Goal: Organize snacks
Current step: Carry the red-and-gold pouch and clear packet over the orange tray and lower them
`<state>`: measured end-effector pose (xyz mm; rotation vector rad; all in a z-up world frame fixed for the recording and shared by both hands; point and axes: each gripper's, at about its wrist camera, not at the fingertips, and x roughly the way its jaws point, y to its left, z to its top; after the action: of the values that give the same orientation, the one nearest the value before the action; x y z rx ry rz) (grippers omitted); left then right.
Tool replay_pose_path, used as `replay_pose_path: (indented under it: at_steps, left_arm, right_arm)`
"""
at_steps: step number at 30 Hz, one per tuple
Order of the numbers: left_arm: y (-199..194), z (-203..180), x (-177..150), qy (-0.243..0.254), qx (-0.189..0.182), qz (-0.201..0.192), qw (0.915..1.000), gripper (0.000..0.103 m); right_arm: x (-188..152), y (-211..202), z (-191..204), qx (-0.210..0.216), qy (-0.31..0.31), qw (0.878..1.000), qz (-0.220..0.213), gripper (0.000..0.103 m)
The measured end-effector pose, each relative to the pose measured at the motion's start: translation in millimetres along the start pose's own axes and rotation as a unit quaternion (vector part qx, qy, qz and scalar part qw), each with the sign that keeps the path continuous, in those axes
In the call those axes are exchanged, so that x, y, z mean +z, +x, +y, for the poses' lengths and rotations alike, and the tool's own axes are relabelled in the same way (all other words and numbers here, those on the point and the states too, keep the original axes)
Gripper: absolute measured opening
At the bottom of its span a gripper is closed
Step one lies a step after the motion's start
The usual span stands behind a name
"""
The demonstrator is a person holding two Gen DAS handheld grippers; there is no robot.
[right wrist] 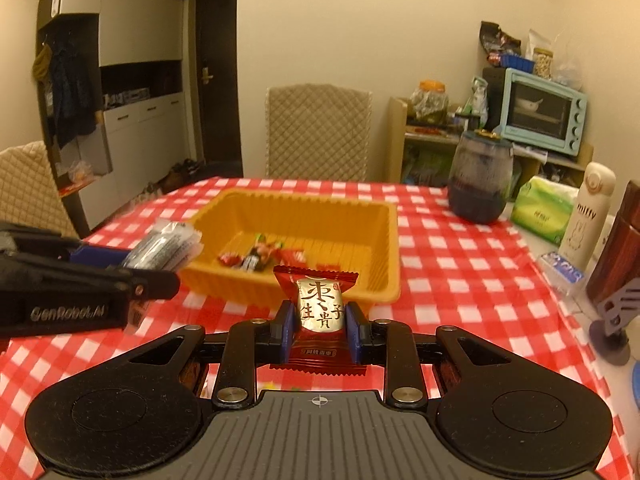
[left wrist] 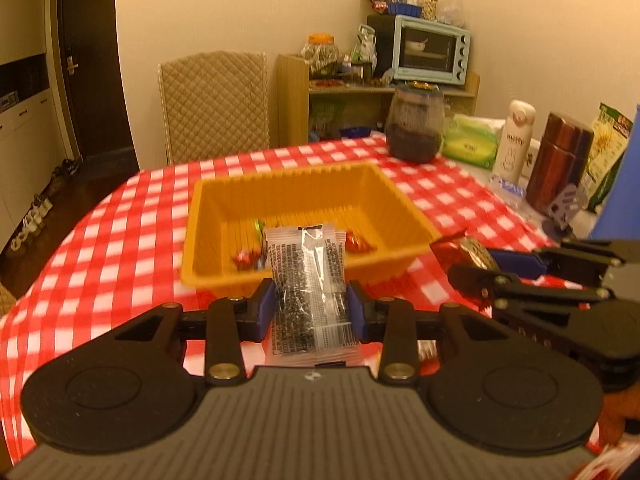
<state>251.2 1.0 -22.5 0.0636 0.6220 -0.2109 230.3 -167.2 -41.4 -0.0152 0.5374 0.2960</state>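
The left gripper (left wrist: 311, 306) has its fingers pinching a clear packet (left wrist: 306, 280) of dark bits, and the packet stands up tall between them. The right gripper (right wrist: 317, 330) has its fingers pressed on a red candy wrapper (right wrist: 320, 300) with gold writing. The yellow tray (right wrist: 390, 240) sits in the middle of the table (right wrist: 460, 280), straight ahead of both grippers and a bit lower, so each snack likely needs to go forward over the tray's near wall; both look about equally near.
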Motion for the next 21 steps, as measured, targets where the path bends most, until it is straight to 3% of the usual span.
replay_pose_path:
  at_steps: [21]
  left_arm:
    - [64.6,40.5,48.7,-0.019,0.019,-0.012,0.9996,0.035]
  right_arm:
    - [54.7,67.1,-11.5,-0.032,-0.004,0.998,-0.047,0.028]
